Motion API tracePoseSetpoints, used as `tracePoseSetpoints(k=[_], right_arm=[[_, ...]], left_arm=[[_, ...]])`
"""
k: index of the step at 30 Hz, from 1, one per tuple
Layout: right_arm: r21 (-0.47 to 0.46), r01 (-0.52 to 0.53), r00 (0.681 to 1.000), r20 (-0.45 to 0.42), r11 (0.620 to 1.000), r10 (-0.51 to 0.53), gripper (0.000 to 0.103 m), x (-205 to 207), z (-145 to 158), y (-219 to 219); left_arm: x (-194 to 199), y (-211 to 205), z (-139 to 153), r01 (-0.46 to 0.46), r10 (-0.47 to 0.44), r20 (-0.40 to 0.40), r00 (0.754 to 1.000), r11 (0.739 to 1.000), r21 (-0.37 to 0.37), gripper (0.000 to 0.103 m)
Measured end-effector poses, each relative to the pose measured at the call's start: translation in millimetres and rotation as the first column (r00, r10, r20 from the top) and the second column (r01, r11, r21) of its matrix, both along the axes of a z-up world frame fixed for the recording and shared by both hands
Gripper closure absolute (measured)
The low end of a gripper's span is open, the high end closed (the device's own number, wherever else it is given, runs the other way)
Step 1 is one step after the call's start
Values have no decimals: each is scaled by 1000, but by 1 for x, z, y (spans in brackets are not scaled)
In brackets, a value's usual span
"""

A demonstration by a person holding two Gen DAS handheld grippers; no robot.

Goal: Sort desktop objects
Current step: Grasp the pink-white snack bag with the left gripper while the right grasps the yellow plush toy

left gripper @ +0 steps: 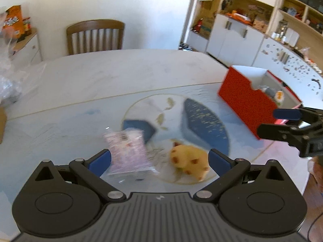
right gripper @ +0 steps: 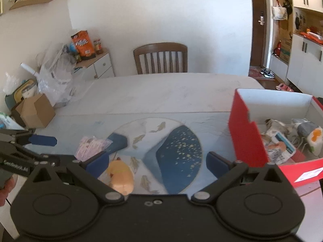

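A pink plastic packet (left gripper: 129,151) and a yellow plush toy (left gripper: 189,160) lie on the blue desk mat (left gripper: 60,125) near its front edge. My left gripper (left gripper: 159,160) is open above them, with both between its fingers, touching neither. My right gripper (right gripper: 157,161) is open and empty over the mat, with the plush (right gripper: 121,176) by its left finger and the packet (right gripper: 90,147) beyond. A red box (right gripper: 248,137) at the right holds several sorted items. The right gripper (left gripper: 270,121) shows in the left wrist view, near the box (left gripper: 246,100).
A wooden chair (right gripper: 161,60) stands behind the white table (right gripper: 161,92). A cardboard box (right gripper: 36,111) and clear plastic bags (right gripper: 56,80) sit at the table's left end. A side cabinet with snack bags (right gripper: 84,44) stands behind them. Cabinets line the right wall.
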State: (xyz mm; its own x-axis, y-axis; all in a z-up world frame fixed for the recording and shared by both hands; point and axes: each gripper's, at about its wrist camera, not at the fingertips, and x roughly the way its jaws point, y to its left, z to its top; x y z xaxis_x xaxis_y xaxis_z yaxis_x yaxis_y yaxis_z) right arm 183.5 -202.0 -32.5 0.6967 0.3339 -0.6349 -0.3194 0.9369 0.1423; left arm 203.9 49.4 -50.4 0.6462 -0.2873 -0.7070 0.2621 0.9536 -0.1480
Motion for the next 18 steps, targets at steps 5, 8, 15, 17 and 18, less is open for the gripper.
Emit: tracePoseSetpoints(k=[5,8,15,17,18], right_arm=[[-10,-32,999,-29,999,32,0,7,-17,20],[-12,-55,997,-51,998,54,0,10,-28,31],[-38,-113,990,-91,993,109,1,19,-51,57],[-44,-124,987,-105,991,119,3,22,-58,62],[-49,-128,986,-111,991,122,3,24,-61,65]], left_arm=[[15,11,-12,-46,46,-13,999,999,21,0],[26,17,-22,-69,70,-32,997,997,17,0],[49,16,-45,-87,89,-66,994,995,39,0],[53,13,-50,-87,91,-65,994,995,57,0],[55,12,-53,-90,95,-65,993,994,68,0]])
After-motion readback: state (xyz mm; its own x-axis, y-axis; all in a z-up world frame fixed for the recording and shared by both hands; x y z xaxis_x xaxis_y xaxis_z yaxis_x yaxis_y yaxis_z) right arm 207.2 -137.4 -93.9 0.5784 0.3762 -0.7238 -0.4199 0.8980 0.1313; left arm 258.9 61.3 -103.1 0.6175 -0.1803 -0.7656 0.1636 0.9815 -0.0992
